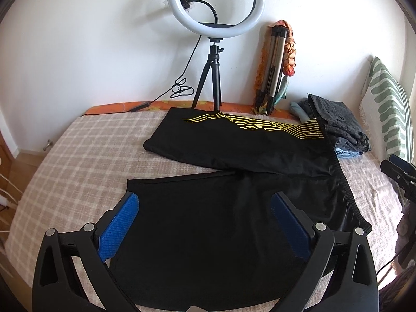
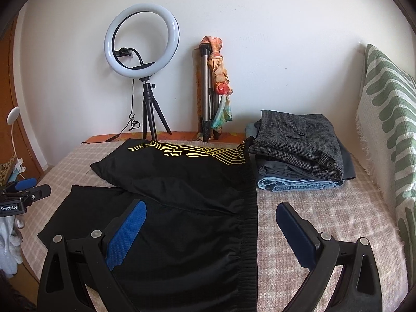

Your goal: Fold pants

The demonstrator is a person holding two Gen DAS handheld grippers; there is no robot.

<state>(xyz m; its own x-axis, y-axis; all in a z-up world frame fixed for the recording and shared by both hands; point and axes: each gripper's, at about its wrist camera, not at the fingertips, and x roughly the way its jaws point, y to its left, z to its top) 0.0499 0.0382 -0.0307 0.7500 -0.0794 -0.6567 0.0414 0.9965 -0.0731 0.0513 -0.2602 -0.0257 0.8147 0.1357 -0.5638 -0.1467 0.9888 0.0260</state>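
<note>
- A pair of black pants [image 1: 234, 187] lies spread flat on a bed covered with a beige checked blanket [image 1: 78, 156]. One leg, printed with thin yellow wavy lines, lies at the far side; the other leg lies nearer, angled away from it. The elastic waistband [image 2: 249, 208] is on the right.
- The left gripper [image 1: 205, 202] hangs over the near leg, its blue-padded fingers [image 1: 119, 223] wide apart and holding nothing.
- The right gripper [image 2: 210, 213] hangs over the waistband, its fingers [image 2: 127, 231] also wide apart and empty; one is above the black cloth, the other above bare blanket.
- A stack of folded clothes [image 2: 299, 150], grey on top and denim beneath, sits just beside the waistband.
- A ring light on a small tripod [image 1: 215, 7] and a folded tripod [image 1: 273, 67] draped with an orange scarf stand against the white wall behind the bed.
- A green-and-white patterned cushion [image 2: 384, 119] stands at the right.
</note>
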